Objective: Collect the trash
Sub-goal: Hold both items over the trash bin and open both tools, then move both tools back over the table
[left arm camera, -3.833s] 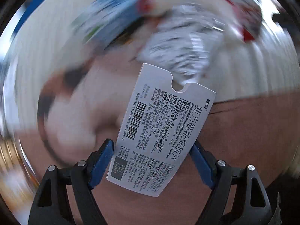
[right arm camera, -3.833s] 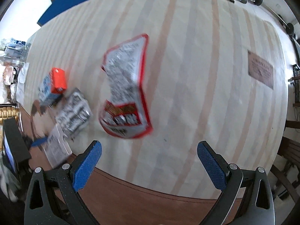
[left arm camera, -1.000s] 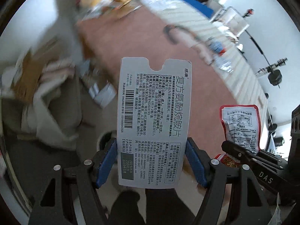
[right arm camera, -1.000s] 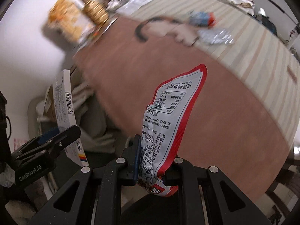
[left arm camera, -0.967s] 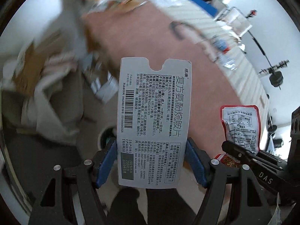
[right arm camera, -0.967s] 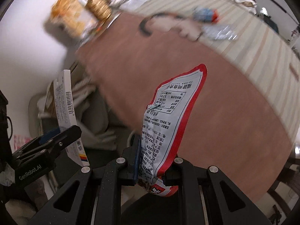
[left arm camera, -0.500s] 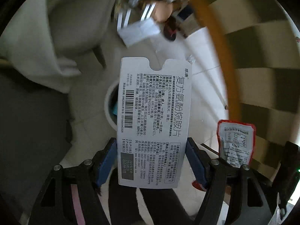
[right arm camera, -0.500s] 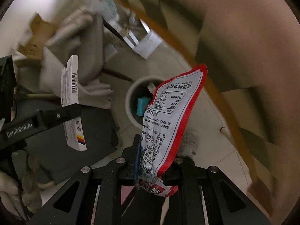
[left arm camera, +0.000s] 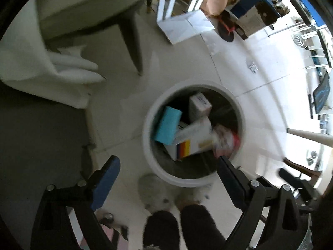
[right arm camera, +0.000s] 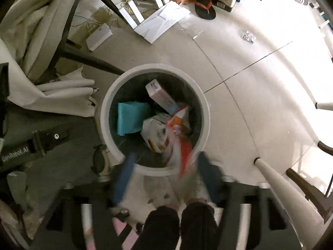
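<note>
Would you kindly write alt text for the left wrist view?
A round white bin on a pale tiled floor holds a teal packet, white cartons and a blurred red wrapper. The left gripper hangs above it, jaws opening with nothing between them.

The mouth of the round white waste bin (right arm camera: 205,112) is left uncovered from above, though its inside is crowded by a turquoise pad (right arm camera: 131,117) and white cartons (left arm camera: 192,138); pale floor tiles (right arm camera: 249,48) beyond are bare, while draped cream cloth (right arm camera: 52,91) closes one side

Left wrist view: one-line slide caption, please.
Left gripper opening above white bin as medicine box drops in.
</note>
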Demonstrator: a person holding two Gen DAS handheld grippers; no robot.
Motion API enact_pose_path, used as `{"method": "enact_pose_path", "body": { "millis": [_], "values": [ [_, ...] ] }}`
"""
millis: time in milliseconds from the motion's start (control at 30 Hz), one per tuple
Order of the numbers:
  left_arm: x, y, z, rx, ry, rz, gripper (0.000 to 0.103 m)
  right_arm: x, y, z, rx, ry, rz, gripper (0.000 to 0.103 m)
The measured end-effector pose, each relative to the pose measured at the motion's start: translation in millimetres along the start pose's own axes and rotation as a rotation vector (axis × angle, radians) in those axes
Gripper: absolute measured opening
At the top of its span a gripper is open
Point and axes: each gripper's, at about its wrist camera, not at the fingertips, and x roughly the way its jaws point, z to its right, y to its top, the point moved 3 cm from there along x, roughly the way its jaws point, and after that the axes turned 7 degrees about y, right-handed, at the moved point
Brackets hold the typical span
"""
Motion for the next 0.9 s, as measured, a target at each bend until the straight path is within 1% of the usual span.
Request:
{"method": "enact_pose_path", "body": {
  "millis": [33, 67, 167, 233, 300, 400, 667, 900],
  "values": [
    [-5.0, -4.1, -1.9, 0.006, 0.041, 0.020, 0.094, -2.9, -2.0, 0.5, -0.010, -0.025, 0.007, 0.094],
    [-10.3, -6.4, -2.2, 0.012, 0.064, 0.032, 0.094, -7.5, -4.4, 1.4, -0.013, -0.050, 0.015, 0.098],
    [-29.9, -17.1, -4.8, 0.031, 0.117, 0.058, 0.094, -18.4, -5.5, -1.1, -0.015, -0.101, 0.031, 0.098],
    [-42.6, -23.1, -5.5, 0.034, 0.132, 0.067, 0.094, -30.9, -6.9, -4.1, -0.017, -0.126, 0.047, 0.098],
    [-62.1, -30.2, -6.0, 0.032, 0.128, 0.076, 0.094, -42.6, -8.1, -6.4, -0.010, -0.123, 0.053, 0.098],
    [-87.7, -37.5, -5.8, 0.025, 0.139, 0.100, 0.094, -71.9, -16.7, -10.2, 0.001, -0.119, 0.069, 0.098],
    [-178.5, -58.3, -5.1, 0.032, 0.151, 0.151, 0.094, -148.6, -38.5, -27.8, 0.013, -0.094, 0.101, 0.098],
    [-255.6, -84.6, -3.0, 0.052, 0.143, 0.189, 0.094, -239.7, -59.0, -48.5, 0.022, -0.060, 0.153, 0.098]
  ]
}}
